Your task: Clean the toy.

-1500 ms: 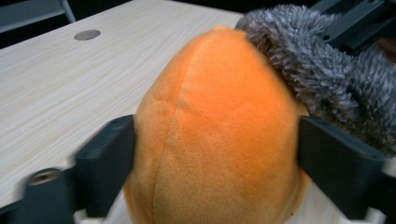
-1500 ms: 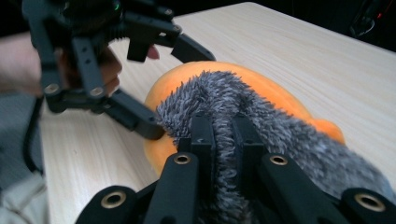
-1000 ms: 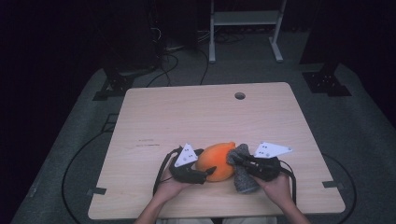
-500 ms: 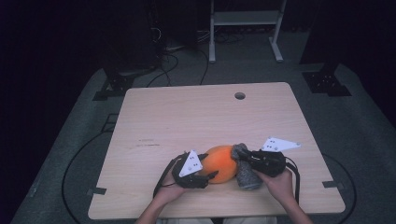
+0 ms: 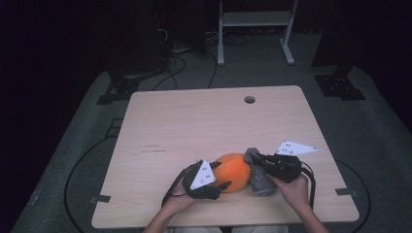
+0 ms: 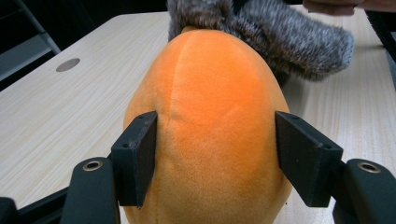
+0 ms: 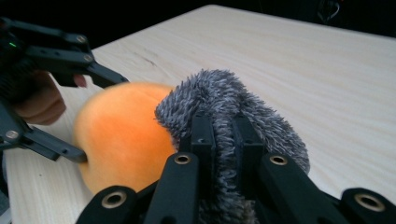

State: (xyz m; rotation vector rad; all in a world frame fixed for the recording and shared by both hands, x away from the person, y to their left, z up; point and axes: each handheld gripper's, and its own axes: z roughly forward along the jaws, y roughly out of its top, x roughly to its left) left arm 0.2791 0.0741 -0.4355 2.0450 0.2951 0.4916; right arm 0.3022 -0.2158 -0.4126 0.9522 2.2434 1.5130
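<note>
An orange plush ball [image 5: 233,171] lies near the table's front edge. My left gripper [image 5: 222,175] reaches in from its left, and the jaws have just been closing with the ball between them. Both pads [image 6: 140,158] press into the ball's [image 6: 210,116] sides. A grey fuzzy cloth [image 5: 261,182] lies against the ball's right side and drapes down toward the table. My right gripper [image 5: 253,161] is shut on it; in the right gripper view its jaws [image 7: 224,135] pinch a fold of the cloth [image 7: 219,93] beside the ball [image 7: 121,135].
The light wooden table [image 5: 204,121] has a round hole [image 5: 249,99] near its far edge. Beyond the table, on the dark floor, are cables, black stand feet [image 5: 340,85] and a white frame [image 5: 255,29].
The left gripper has slid a little toward the table's front edge and its jaws have narrowed onto the orange ball. The right gripper has shifted slightly right with the grey cloth.
</note>
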